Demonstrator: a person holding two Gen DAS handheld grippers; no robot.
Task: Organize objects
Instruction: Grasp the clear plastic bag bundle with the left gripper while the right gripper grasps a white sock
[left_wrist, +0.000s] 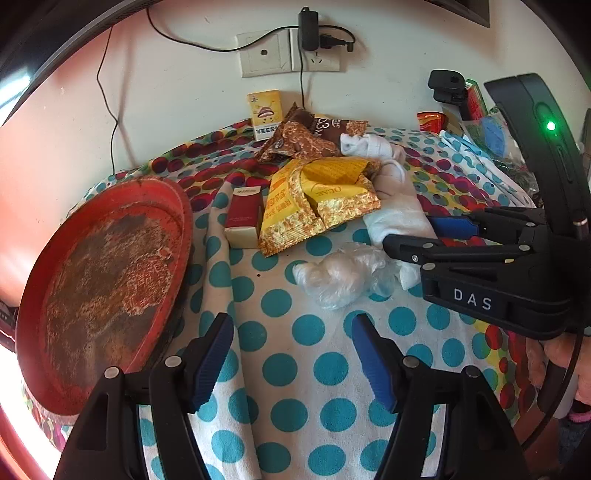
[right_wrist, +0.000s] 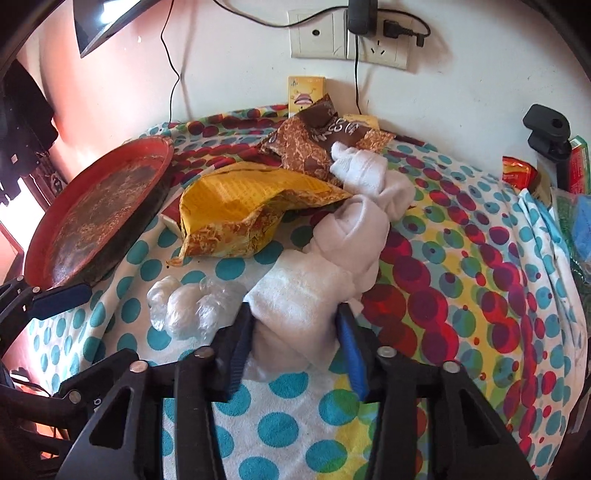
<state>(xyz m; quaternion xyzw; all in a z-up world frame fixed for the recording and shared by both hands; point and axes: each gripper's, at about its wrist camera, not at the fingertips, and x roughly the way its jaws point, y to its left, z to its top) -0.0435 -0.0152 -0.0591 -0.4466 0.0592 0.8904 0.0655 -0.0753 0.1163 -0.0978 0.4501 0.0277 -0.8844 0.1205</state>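
Observation:
A rolled white cloth (right_wrist: 354, 221) lies across the dotted tablecloth (right_wrist: 280, 424). My right gripper (right_wrist: 293, 314) is shut on its near end, one blue pad pressing each side. In the left wrist view the right gripper (left_wrist: 410, 232) comes in from the right onto the same white cloth (left_wrist: 399, 210). My left gripper (left_wrist: 291, 332) hangs open over bare tablecloth (left_wrist: 295, 369), holding nothing. A crumpled clear plastic bag (left_wrist: 340, 273) lies just beyond it, beside the cloth. A worn red tray (left_wrist: 107, 266) sits at the left.
A yellow snack packet (left_wrist: 321, 199), a red box (left_wrist: 242, 214) and a brown packet (left_wrist: 306, 140) are piled behind the cloth. A small yellow box (left_wrist: 264, 114) leans on the wall under a socket (left_wrist: 288, 51) with cables. More packets (left_wrist: 430, 122) crowd the far right.

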